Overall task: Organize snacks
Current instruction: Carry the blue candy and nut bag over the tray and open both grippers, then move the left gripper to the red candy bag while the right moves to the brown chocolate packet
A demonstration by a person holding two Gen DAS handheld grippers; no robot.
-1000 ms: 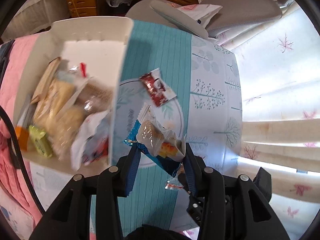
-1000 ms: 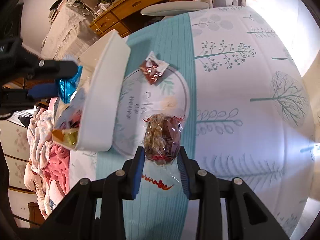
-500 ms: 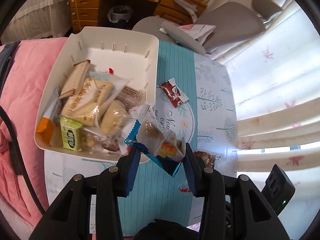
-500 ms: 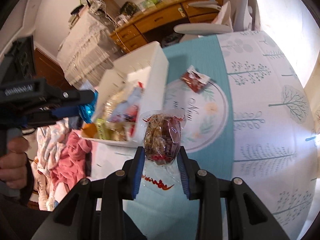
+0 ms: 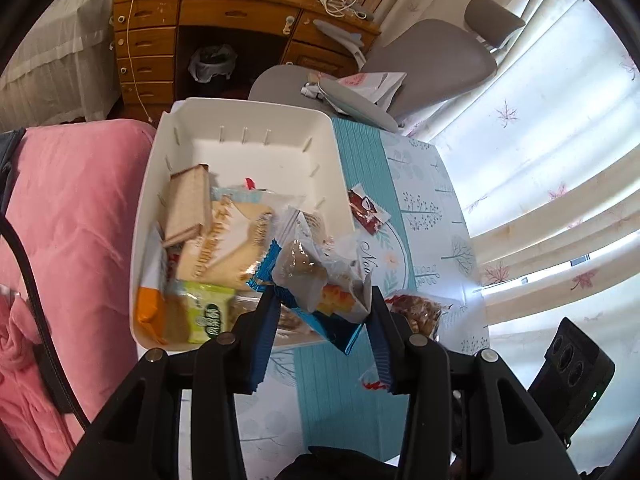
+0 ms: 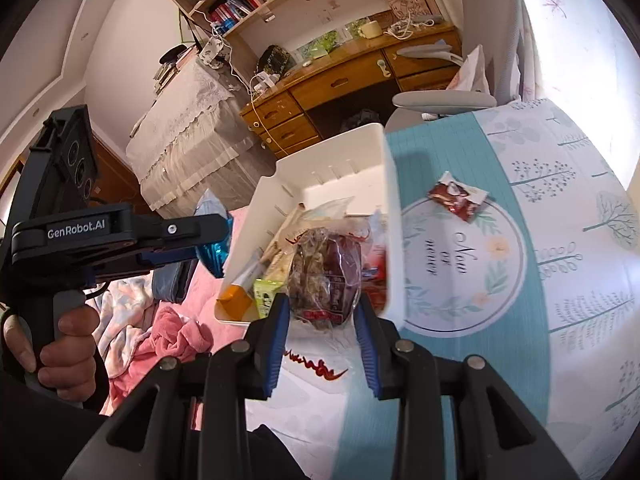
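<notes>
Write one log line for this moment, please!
left gripper: holds blue snack packet | right gripper: holds nut bar | white bin: part-filled

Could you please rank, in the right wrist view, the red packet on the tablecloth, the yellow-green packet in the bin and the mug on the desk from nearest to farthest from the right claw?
1. Yellow-green packet: in the white bin, just left of the right claw.
2. Red packet: on the tablecloth, ahead to the right.
3. Mug: on the wooden desk, far behind.

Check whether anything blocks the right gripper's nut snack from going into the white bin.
Nothing visible does: the clear-wrapped nut snack in the right gripper hangs over the open-topped white plastic bin.
</notes>
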